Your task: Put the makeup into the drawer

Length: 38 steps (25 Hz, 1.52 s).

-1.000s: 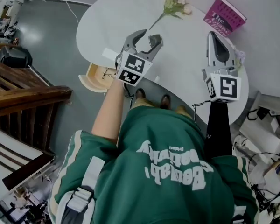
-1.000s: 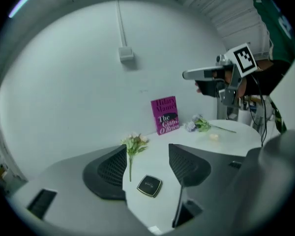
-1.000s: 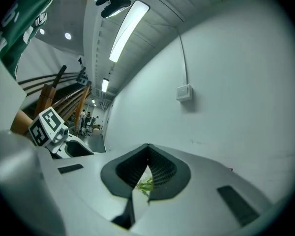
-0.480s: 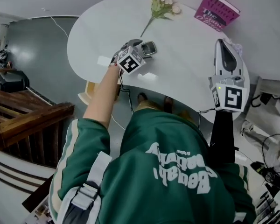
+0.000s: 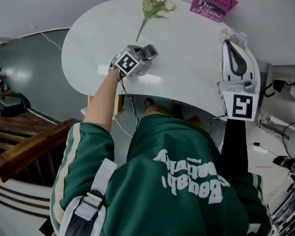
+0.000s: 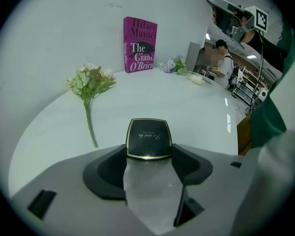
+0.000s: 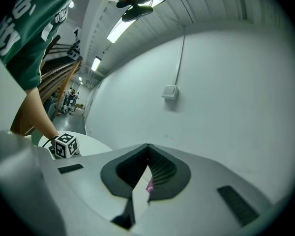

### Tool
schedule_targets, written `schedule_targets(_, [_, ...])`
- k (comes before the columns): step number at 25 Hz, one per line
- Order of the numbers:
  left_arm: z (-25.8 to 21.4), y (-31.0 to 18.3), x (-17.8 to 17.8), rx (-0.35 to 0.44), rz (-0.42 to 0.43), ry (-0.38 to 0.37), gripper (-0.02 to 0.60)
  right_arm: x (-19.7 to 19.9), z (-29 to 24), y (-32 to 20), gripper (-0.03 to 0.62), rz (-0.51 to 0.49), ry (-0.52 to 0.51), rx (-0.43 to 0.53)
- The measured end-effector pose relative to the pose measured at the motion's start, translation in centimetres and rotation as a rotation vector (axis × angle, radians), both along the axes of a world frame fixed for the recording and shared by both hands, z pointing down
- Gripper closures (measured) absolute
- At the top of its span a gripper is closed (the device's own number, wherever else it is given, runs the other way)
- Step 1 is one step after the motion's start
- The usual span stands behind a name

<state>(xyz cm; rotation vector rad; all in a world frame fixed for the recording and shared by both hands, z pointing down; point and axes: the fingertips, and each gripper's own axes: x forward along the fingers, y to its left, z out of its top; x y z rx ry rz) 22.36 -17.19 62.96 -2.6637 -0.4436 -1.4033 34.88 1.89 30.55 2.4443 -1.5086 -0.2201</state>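
A black compact with a gold rim (image 6: 148, 139) lies flat on the white round table (image 5: 187, 58). My left gripper (image 5: 143, 53) points down at it, and the compact (image 5: 149, 51) sits between the jaw tips. The left gripper (image 6: 148, 154) has just been closing slightly; the jaws stand wide, with the pads right beside the compact's edges and not visibly pressing. My right gripper (image 5: 231, 44) hovers level over the table's right side, shut and empty. Its tips (image 7: 147, 146) meet and point at the white wall.
A sprig of pale flowers (image 5: 150, 6) and a magenta book (image 5: 214, 3) lie at the table's far side, with a small lilac bloom (image 5: 233, 34) near the right gripper. Part of a pale wooden drawer (image 5: 118, 104) shows under the table's near edge. A wooden railing (image 5: 19, 146) runs at left.
The left gripper has dropped from well above the table and tipped downward, so the compact now sits between its jaws. The right gripper has shifted only a little.
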Motion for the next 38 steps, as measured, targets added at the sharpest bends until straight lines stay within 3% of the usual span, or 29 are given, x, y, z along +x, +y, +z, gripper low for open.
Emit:
schedule_targets(3, [-0.9,0.8,0.1,0.015,-0.023,0.033,0.267,0.0,-0.7,0.2,0.585,-0.008,0.014,0.018])
schedule_targets(5, [-2.9,1.2,0.3,0.025,-0.067,0.093,0.267,-0.1,-0.9,0.1,0.585,-0.019,0.017,0.035])
schedule_targets(13, [-16.6,2.5,1.2,0.131,-0.266,0.445,0.267,-0.5,-1.2,0.5,0.585,-0.066,-0.025,0.101])
schedule_targets(17, [-23.7,3.9,1.1,0.171,-0.367,0.630,0.267,0.2,-0.8,1.3,0.585,-0.088,-0.013,0.080])
schedule_targets(22, [-30.1,5.9,0.3,0.221,-0.514,0.852,0.267,1.0,-1.7,2.1,0.585,-0.081,-0.048,0.148])
schedule_targets(31, [-31.6,6.6,-1.1,0.249,-0.550,0.894,0.267,-0.8,-1.5,1.3,0.585,-0.146,0.001,0.106])
schedule_targets(38, [-32.1,4.4,-6.2,0.326,-0.654,0.891,0.267,-4.8,-0.7,-3.8,0.585,-0.306,-0.027,0.104])
